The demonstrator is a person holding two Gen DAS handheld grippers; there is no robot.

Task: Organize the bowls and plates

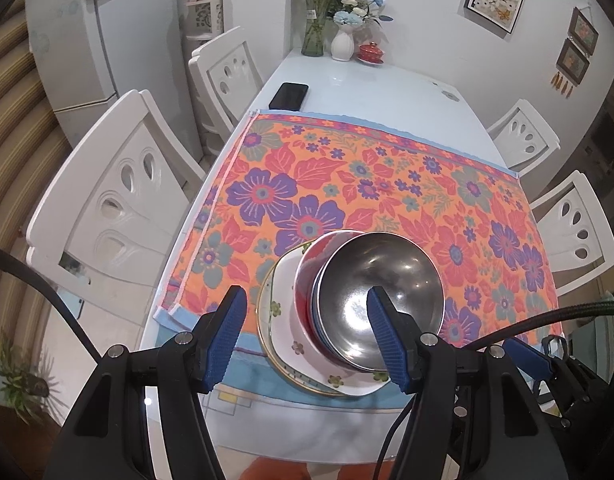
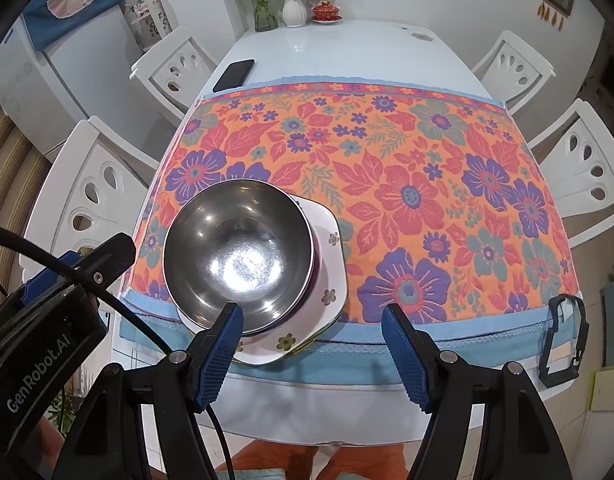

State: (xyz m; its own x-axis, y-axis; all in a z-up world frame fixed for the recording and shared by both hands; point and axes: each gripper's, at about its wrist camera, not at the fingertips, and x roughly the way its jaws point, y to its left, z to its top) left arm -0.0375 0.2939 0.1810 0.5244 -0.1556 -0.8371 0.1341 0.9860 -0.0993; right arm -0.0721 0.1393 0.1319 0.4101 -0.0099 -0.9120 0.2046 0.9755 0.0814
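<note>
Both tools hang over the near edge of the bench (image 2: 347,44), tilted down. The left tool (image 1: 307,334) stands spread, pinching nothing, with the steel bowl (image 1: 381,300) just ahead between its tips. That bowl tops a stack of bowls nested on flowered plates (image 2: 331,280) on the floral cloth (image 2: 427,184). The right tool (image 2: 313,350) is spread too, the stack ahead to its left.

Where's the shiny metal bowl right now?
The metal bowl tops a stack of bowls on flowered plates, near the floral cloth's front left edge.
</note>
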